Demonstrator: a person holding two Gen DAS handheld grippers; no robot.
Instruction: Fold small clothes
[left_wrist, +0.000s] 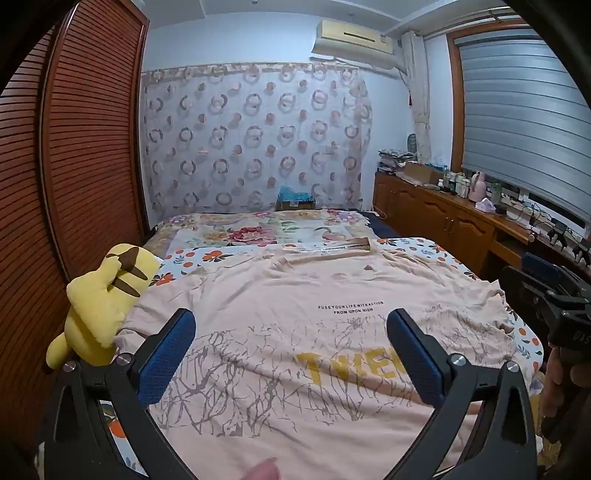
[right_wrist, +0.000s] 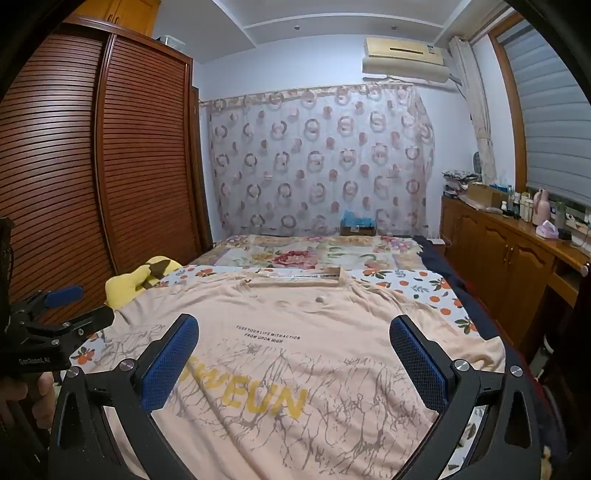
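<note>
Peach T-shirt (left_wrist: 295, 332) spread flat on bed (left_wrist: 424, 245), collar at far end
Left gripper (left_wrist: 291, 354) & right gripper (right_wrist: 293, 360) hover over near hem, jaws spread wide, nothing grasped; yellow plush toy (left_wrist: 103, 306) by shirt's left edge

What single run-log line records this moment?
stage: pre-fold | peach T-shirt: flat on bed | left claw: open, empty | right claw: open, empty

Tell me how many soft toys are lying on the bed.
1. A yellow plush toy with brown-tipped ears lies at the bed's left edge, beside the wooden slatted wardrobe and next to the spread-out peach printed T-shirt. Others could be hidden outside the views.
</note>
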